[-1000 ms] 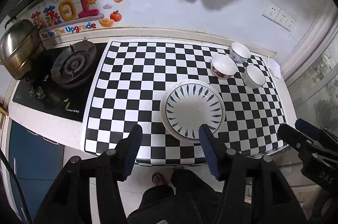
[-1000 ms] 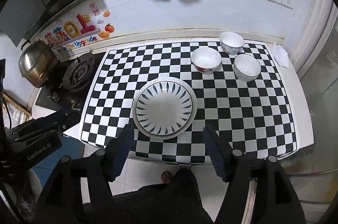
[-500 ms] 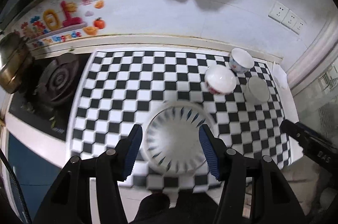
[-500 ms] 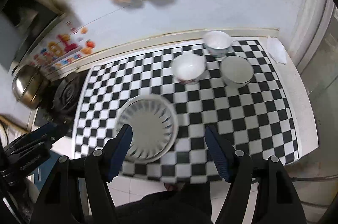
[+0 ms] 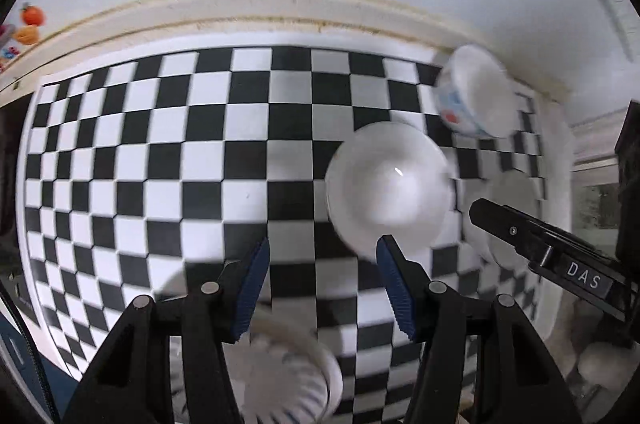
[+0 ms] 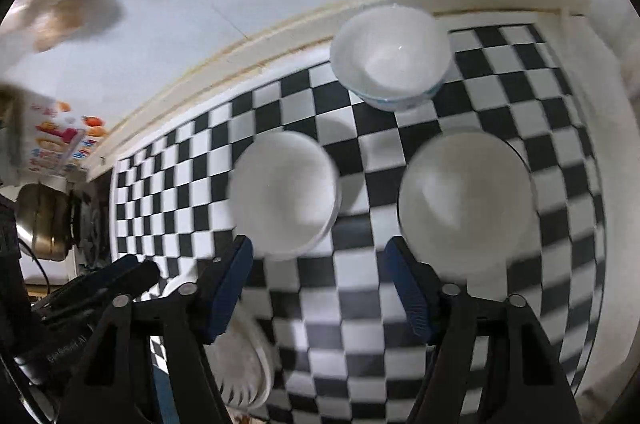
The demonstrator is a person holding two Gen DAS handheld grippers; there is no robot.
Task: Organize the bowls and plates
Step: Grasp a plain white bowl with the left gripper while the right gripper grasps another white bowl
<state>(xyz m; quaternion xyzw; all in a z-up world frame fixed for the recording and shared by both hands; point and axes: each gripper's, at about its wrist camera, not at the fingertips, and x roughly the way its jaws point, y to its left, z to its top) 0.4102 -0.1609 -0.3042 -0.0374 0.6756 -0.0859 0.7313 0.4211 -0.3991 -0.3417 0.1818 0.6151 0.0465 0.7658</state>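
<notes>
Right wrist view: three bowls (image 6: 286,192) are clustered for nesting; right gripper (image 6: 320,288) is closing, empty; left gripper (image 5: 320,288) is half-open, empty.

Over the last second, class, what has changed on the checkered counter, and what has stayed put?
Both grippers swept forward and down toward the bowls: the left gripper now sits near the middle bowl, the right gripper between it and the right bowl, jaws closing on nothing. Nothing was grasped. The three bowls and the striped plate stayed in place.

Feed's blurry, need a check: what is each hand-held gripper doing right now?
Left hand-held gripper: open, holding nothing.
Right hand-held gripper: open, jaws closing, nothing between them.
</notes>
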